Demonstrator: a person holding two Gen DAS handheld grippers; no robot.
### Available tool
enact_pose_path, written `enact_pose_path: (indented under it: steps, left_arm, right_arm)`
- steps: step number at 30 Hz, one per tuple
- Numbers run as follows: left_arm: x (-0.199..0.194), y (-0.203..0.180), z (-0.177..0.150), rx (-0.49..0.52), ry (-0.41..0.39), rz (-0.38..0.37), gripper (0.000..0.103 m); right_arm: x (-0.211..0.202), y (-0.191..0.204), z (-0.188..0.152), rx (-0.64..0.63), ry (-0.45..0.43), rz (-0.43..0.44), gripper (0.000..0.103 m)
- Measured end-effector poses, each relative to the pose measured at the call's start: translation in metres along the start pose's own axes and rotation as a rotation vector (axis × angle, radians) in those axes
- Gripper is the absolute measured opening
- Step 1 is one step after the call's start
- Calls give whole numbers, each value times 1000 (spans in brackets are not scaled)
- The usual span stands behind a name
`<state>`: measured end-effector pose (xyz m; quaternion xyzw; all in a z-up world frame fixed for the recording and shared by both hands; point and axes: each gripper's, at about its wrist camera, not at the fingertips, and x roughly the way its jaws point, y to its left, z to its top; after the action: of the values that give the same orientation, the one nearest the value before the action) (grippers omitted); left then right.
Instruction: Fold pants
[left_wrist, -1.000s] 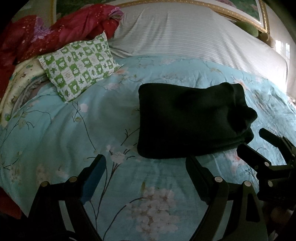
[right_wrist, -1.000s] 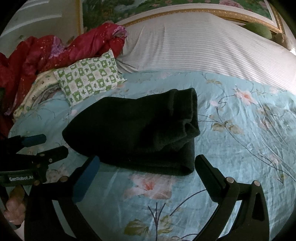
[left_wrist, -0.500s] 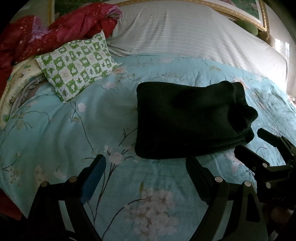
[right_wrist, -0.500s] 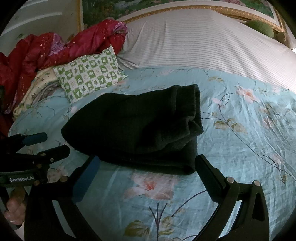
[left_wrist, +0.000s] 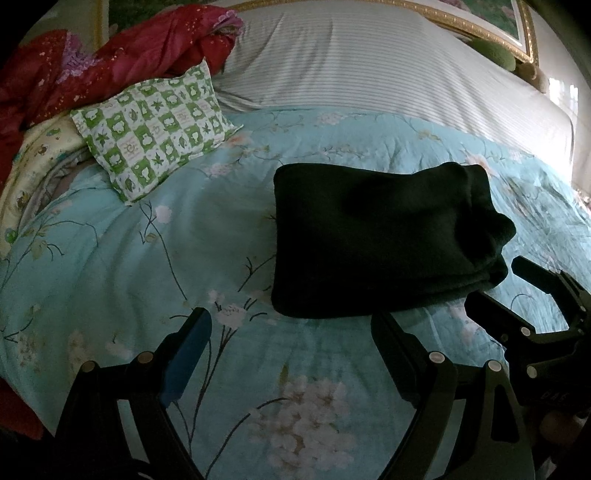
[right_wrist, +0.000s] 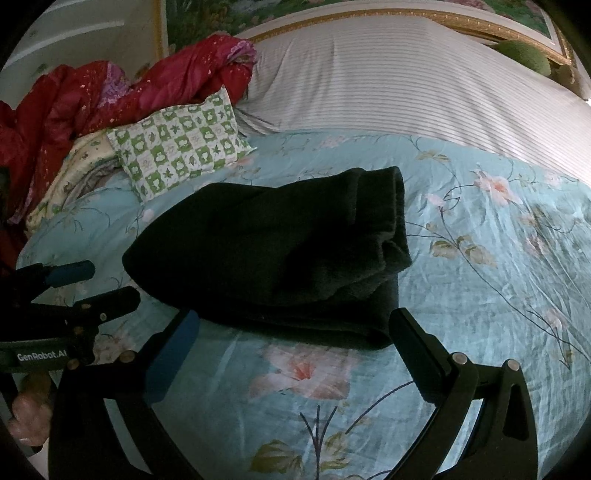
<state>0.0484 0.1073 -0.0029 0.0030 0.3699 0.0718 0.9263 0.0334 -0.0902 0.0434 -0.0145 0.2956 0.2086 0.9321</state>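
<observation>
Dark pants (left_wrist: 380, 236) lie folded into a thick rectangle on the light blue flowered bedspread (left_wrist: 147, 266), rolled edge to the right. My left gripper (left_wrist: 290, 325) hovers open just in front of their near left corner, nothing between its fingers. In the right wrist view the pants (right_wrist: 280, 243) fill the middle, and my right gripper (right_wrist: 293, 319) stands open at their near edge without pressing on the cloth. Each gripper shows in the other's view: the right gripper (left_wrist: 502, 284) beside the pants' right end, the left gripper (right_wrist: 103, 282) at their left end.
A green checked pillow (left_wrist: 155, 129) lies at the back left beside a crumpled red quilt (left_wrist: 110, 62). A white striped sheet (left_wrist: 369, 62) covers the head of the bed under a gold-framed headboard (left_wrist: 480, 33). A person's hand (right_wrist: 29, 417) shows at lower left.
</observation>
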Motion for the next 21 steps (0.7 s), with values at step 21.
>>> enact_pose_path:
  steps: [21]
  left_arm:
    - [-6,7,14,-15,-25,21,89]
  right_arm:
    - [-2,-6,14,13,-10,-3,102]
